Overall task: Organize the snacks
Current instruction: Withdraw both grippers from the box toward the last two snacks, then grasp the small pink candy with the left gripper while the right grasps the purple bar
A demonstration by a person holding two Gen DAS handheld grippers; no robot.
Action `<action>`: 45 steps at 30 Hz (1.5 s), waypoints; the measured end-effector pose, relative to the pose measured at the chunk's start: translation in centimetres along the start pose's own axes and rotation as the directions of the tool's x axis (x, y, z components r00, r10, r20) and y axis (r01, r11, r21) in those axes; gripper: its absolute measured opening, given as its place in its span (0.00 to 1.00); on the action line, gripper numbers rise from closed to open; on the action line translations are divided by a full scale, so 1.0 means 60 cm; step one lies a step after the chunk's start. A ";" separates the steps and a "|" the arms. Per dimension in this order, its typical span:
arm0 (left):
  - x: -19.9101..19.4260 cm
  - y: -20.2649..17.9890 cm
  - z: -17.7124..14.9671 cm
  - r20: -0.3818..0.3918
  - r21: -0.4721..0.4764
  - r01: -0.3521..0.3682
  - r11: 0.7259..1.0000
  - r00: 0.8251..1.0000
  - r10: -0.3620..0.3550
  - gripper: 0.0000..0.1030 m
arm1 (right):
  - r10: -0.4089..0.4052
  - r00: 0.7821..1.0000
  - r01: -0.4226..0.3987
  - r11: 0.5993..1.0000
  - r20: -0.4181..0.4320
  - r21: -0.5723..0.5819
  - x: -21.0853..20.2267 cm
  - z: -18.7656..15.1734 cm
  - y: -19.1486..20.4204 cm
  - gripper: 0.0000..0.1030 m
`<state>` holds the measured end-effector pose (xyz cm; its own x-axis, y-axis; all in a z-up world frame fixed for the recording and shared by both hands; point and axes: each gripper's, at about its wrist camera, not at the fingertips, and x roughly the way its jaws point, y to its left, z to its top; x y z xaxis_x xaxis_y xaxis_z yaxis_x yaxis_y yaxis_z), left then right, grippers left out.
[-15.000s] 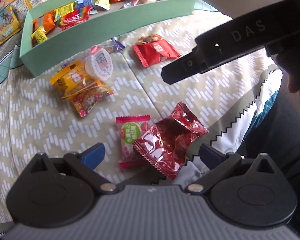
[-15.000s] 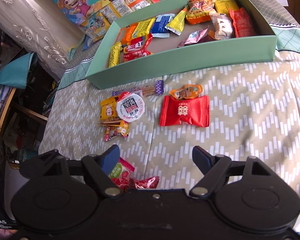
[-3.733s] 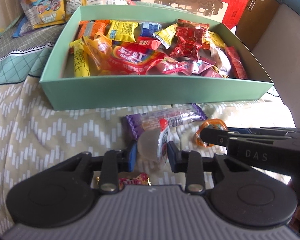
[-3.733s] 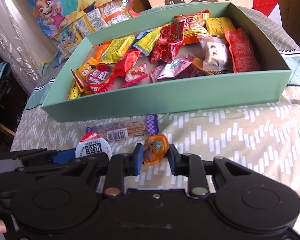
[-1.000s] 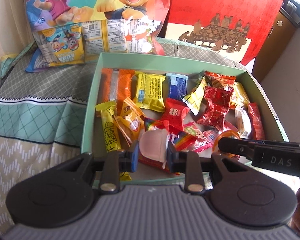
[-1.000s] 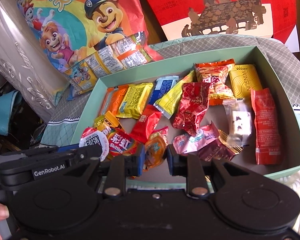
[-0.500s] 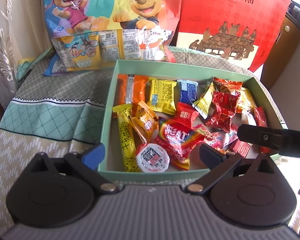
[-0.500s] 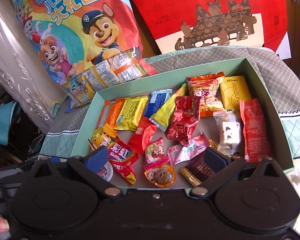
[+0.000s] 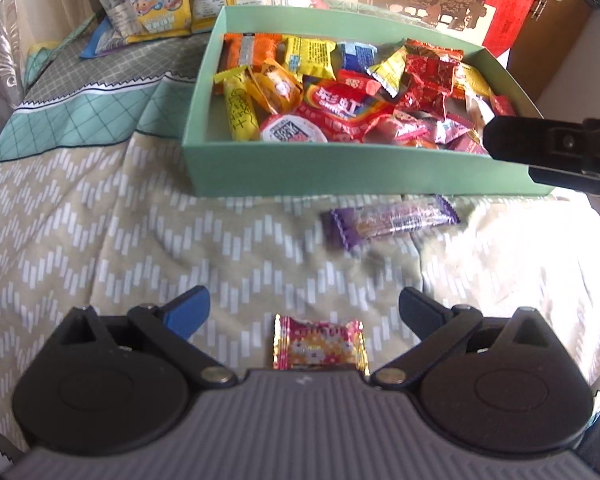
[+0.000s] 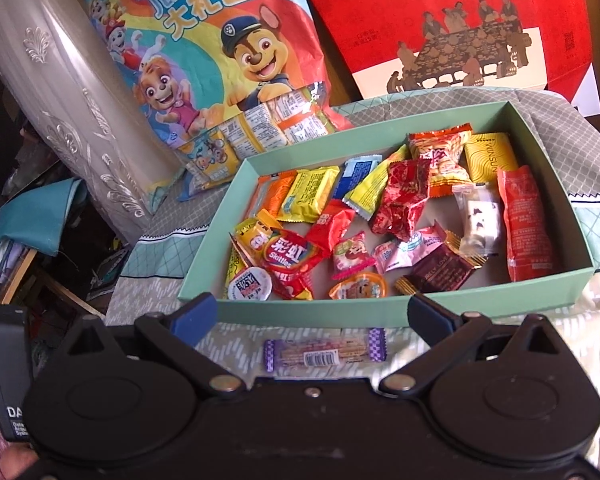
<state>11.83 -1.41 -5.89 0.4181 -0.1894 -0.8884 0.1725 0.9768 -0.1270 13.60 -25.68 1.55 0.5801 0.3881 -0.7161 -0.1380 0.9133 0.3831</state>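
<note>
**Two snacks left outside the box**

I'm holding my left tool (image 9: 302, 312) low over the patterned bedspread (image 9: 100, 240), fingers spread wide and gripping nothing. Right between them, close to the tool body, a small pink-and-yellow candy (image 9: 319, 346) is lying flat on the cloth. My right tool (image 10: 312, 316) is also spread and empty, hanging just short of the green box (image 10: 380, 312), with the purple bar (image 10: 326, 354) lying crosswise on the bedspread between its fingers.

I'm judging the job nearly done: the box is already holding most of the snacks, among them the round jelly cup (image 10: 249, 284) and the orange jelly (image 10: 358, 290) in its near corner. Only the candy and the purple bar (image 9: 392, 222) are showing outside it.

As for room, the purple bar is sitting just beside the box's near wall, so there's little space behind it. The candy has open cloth all around. My right tool is reaching in over the box's near right corner in the left view, so I'm expecting to keep the two tools apart there.
</note>
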 end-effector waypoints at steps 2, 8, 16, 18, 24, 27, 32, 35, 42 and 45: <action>0.014 0.000 -0.020 -0.034 -0.001 -0.004 1.000 0.999 0.004 1.00 | 0.010 0.999 -0.011 0.999 -0.045 -0.034 0.020 -0.013 0.008 0.89; 0.022 0.005 -0.042 -0.033 0.012 -0.055 0.998 0.998 0.056 1.00 | 0.025 0.993 -0.041 0.989 -0.115 -0.140 0.083 -0.022 0.037 0.65; 0.016 0.043 -0.043 -0.022 -0.017 -0.088 0.996 0.996 0.088 1.00 | 0.031 0.976 -0.075 0.977 -0.216 -0.199 0.146 -0.014 0.054 0.65; 0.015 0.051 -0.042 -0.019 -0.027 -0.094 0.995 0.995 0.093 1.00 | 0.023 0.970 -0.076 0.975 -0.242 -0.210 0.158 -0.016 0.058 0.65; 0.013 0.071 -0.037 -0.011 -0.078 -0.070 0.995 0.998 0.069 1.00 | 0.016 0.956 -0.073 0.980 -0.293 -0.187 0.144 -0.033 0.058 0.66; 0.009 0.069 -0.039 -0.010 -0.082 -0.035 0.996 0.999 0.034 1.00 | -0.042 0.962 -0.018 0.976 -0.268 -0.218 0.125 -0.056 0.061 0.62; 0.013 0.052 -0.039 -0.013 -0.052 -0.028 0.998 1.000 0.028 0.99 | -0.070 0.957 0.003 0.973 -0.282 -0.229 0.101 -0.082 0.061 0.58; 0.012 0.053 -0.037 -0.005 -0.067 -0.018 0.998 1.000 0.018 0.95 | -0.053 0.958 0.008 0.988 -0.283 -0.156 0.086 -0.072 0.037 0.56; 0.012 0.036 -0.018 0.039 -0.033 -0.014 0.999 0.999 0.015 0.32 | -0.068 0.954 0.027 0.990 -0.293 -0.141 0.072 -0.088 0.007 0.58; 0.013 0.023 -0.018 0.043 0.022 -0.022 1.000 0.999 0.021 0.24 | -0.077 0.957 0.027 0.984 -0.279 -0.178 0.071 -0.090 0.020 0.54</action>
<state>11.43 -0.11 -7.26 0.4601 -0.1729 -0.8709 0.1825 0.9783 -0.0978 11.60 -22.28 -4.19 0.3422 0.3355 -0.8777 -0.2632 0.9309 0.2532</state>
